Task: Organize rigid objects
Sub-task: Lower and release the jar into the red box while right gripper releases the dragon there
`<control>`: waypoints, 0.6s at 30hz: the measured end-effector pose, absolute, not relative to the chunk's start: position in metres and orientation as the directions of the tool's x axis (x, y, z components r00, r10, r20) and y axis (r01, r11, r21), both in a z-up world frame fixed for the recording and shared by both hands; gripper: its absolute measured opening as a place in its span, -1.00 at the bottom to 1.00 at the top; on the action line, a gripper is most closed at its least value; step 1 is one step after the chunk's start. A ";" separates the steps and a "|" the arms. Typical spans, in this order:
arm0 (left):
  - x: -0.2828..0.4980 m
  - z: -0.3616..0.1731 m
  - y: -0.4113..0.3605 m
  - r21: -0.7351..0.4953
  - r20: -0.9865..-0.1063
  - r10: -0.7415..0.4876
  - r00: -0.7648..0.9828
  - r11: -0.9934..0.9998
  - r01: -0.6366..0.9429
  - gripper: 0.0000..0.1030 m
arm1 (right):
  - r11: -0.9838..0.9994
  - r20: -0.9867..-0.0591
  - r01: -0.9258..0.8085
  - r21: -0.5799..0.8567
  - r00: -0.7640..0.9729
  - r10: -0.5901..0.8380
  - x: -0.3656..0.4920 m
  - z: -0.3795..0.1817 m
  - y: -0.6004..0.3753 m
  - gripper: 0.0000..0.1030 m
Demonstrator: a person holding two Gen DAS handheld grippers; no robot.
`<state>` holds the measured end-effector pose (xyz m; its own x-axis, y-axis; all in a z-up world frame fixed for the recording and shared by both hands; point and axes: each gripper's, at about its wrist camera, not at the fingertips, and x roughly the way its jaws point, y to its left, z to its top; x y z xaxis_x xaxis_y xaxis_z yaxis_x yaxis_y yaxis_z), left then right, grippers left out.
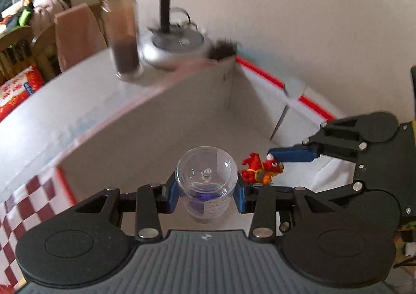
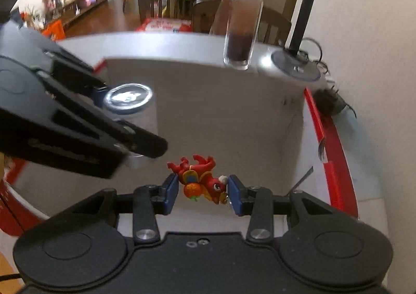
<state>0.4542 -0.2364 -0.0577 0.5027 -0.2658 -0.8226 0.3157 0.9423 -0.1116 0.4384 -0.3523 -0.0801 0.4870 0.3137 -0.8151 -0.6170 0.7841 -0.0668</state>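
While the left wrist view looks down over a white cardboard box [image 1: 166, 122] with red edging, the left gripper [image 1: 206, 196] is clamped on a small clear jar [image 1: 206, 177], its blue pads pressing the jar's sides above the box's open interior. Just right of the jar, the right gripper [image 1: 275, 164] comes in from that side with a red toy dragon [image 1: 261, 167] at its blue fingertip. Beyond the box's far wall stands a tall glass [image 1: 123, 36] with a dark filling, blurred, and next to it the round silver base of a desk lamp [image 1: 174, 46]. A red-and-white checked cloth [image 1: 28, 200] lies outside the box at lower left.

Where the right wrist view takes over, the right gripper [image 2: 202, 190] is closed on the red toy dragon [image 2: 200, 180], which hangs on its side between the pads over the box's [image 2: 221, 112] inside. Left of the dragon, the left gripper [image 2: 109, 117] reaches in, and the jar's [image 2: 128, 96] clear top shows beside its linkage. Behind the box stand the tall glass [image 2: 241, 31] and the lamp base [image 2: 295, 66].
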 end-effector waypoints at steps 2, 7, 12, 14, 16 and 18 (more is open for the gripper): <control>0.464 -0.070 -0.244 -0.105 -0.847 -0.248 0.470 0.945 0.310 -0.21 | 0.775 -0.830 -0.628 -0.074 0.469 0.301 0.442 -0.087 -0.351 -0.22; 0.486 -0.095 -0.254 -0.111 -0.896 -0.220 0.386 0.952 0.286 -0.21 | 0.761 -0.861 -0.643 -0.086 0.432 0.268 0.446 -0.096 -0.350 -0.22; 0.493 -0.111 -0.255 -0.119 -0.929 -0.198 0.314 0.960 0.254 -0.21 | 0.767 -0.880 -0.638 -0.062 0.398 0.260 0.452 -0.102 -0.351 -0.21; 0.493 -0.113 -0.253 -0.122 -0.932 -0.195 0.305 0.962 0.244 -0.21 | 0.767 -0.882 -0.639 -0.058 0.393 0.261 0.452 -0.103 -0.351 -0.20; 0.494 -0.114 -0.251 -0.127 -0.933 -0.198 0.299 0.963 0.239 -0.21 | 0.773 -0.882 -0.632 -0.055 0.394 0.259 0.454 -0.103 -0.352 -0.20; 0.494 -0.113 -0.251 -0.129 -0.933 -0.199 0.300 0.963 0.237 -0.19 | 0.774 -0.879 -0.631 -0.045 0.393 0.269 0.453 -0.101 -0.352 -0.17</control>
